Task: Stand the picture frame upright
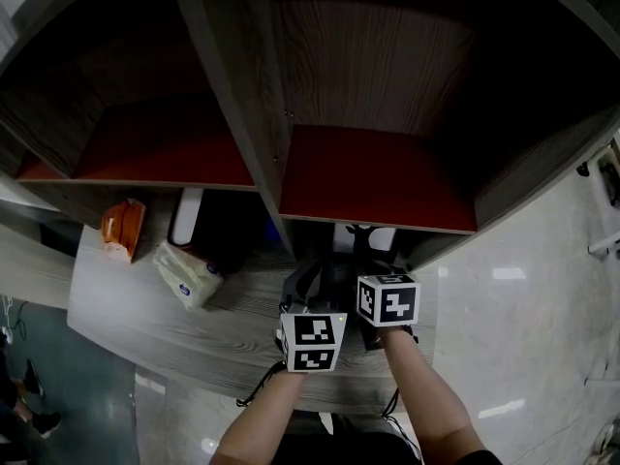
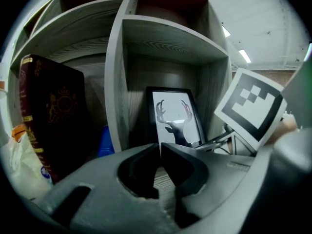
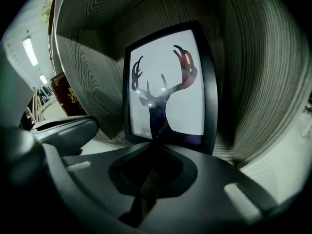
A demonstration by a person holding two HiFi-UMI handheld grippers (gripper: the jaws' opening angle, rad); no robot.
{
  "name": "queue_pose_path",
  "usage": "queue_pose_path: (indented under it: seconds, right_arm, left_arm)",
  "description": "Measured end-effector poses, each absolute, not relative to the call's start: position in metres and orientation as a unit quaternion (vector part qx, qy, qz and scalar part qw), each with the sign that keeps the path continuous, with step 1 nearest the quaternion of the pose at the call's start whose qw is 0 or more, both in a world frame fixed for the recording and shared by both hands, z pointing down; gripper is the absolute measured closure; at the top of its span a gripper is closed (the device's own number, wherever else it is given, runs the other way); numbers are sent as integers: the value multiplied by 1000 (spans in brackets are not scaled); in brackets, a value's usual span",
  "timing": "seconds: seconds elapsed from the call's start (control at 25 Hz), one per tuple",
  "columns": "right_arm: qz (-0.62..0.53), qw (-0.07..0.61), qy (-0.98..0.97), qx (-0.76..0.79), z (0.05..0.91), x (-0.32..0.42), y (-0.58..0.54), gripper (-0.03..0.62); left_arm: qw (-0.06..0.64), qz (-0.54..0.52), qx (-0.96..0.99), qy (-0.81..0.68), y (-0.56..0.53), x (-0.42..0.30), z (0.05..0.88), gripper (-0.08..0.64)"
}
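Grey wood-grain shelf cubby [image 3: 258,91] holds your black-framed deer-silhouette picture frame [image 3: 165,87], standing at 12 o'clock off your right gripper [image 3: 155,142]. Both it and your left gripper [image 2: 160,147] are clenched on nothing. Looks light, stiff, maybe glass-fronted, so pinch the black border, not the pane.

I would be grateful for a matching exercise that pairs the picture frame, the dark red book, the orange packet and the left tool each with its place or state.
Things
1. picture frame
2. dark red book
3. orange packet
4. left tool

Places or states
A. lies on the desk, farthest left in the head view
B. jaws together, nothing between them
C. stands upright in the compartment right of the divider
D. stands left of the divider

Pairs: 1-C, 2-D, 3-A, 4-B
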State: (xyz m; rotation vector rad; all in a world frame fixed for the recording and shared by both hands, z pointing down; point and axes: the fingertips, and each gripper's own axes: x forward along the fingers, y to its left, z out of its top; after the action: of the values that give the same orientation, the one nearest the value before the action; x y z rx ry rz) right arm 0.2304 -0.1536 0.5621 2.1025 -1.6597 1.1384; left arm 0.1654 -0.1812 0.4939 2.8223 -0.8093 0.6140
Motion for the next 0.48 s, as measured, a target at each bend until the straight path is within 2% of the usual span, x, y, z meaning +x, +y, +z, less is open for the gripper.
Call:
queue_pose_path:
  seconds: [0.48]
  right_arm:
    - [381,118,-562,725,561,242,-166,593]
  left_arm:
    - [76,209,938,-265,-177,159,500,555]
